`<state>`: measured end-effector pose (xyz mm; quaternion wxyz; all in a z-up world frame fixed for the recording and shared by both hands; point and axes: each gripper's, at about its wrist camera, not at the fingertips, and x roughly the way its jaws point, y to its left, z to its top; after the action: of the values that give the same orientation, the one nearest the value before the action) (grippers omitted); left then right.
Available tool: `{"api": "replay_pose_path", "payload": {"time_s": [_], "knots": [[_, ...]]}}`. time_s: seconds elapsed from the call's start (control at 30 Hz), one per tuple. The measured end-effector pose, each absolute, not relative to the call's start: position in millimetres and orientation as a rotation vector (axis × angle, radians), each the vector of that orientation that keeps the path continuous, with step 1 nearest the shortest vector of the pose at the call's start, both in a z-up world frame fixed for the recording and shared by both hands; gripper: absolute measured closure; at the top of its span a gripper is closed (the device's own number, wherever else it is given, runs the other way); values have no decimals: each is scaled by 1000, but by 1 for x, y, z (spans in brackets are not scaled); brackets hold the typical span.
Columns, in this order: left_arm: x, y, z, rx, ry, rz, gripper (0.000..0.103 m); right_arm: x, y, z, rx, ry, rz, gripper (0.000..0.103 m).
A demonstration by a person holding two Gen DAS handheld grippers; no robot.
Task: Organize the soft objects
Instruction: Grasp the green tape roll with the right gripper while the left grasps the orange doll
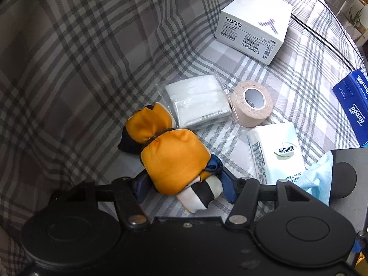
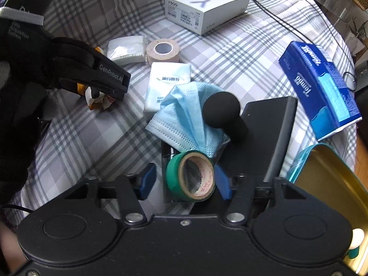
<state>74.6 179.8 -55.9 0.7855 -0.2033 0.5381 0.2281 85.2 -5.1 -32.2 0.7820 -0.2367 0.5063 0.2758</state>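
Note:
An orange, black and white scarf bundle (image 1: 172, 161) lies on the checked bedcover. My left gripper (image 1: 184, 186) is shut on its near end, both blue pads pressing into the fabric. From the right wrist view the left gripper (image 2: 110, 85) points down at the left with scarf cloth (image 2: 99, 99) bunched under its tips. My right gripper (image 2: 185, 181) straddles a green tape roll (image 2: 191, 177) standing in a clear holder. The right pad touches the roll and the left pad stands off it. A blue face mask (image 2: 184, 115) lies crumpled just beyond the roll.
On the cover lie a bagged white gauze pack (image 1: 197, 101), a beige bandage roll (image 1: 251, 103), a tissue pack (image 1: 276, 151), a white phone box (image 1: 253, 23) and a blue tissue box (image 2: 322, 87). A black knobbed device (image 2: 220, 110) rests on a black case (image 2: 269, 126). A gold tin (image 2: 329, 179) sits at right.

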Motion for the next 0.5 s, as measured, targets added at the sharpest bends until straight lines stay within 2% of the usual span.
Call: {"api": "replay_pose_path", "payload": {"time_s": [0.13, 0.23, 0.5], "knots": [[67, 187, -54, -466, 1155, 509, 33, 74, -1, -32, -503, 1104, 637, 57], [63, 193, -51, -478, 1149, 522, 25, 59, 6, -30, -512, 1095, 683, 57], [54, 201, -43, -491, 1134, 527, 19, 41, 16, -23, -543, 1022, 690, 57]]}}
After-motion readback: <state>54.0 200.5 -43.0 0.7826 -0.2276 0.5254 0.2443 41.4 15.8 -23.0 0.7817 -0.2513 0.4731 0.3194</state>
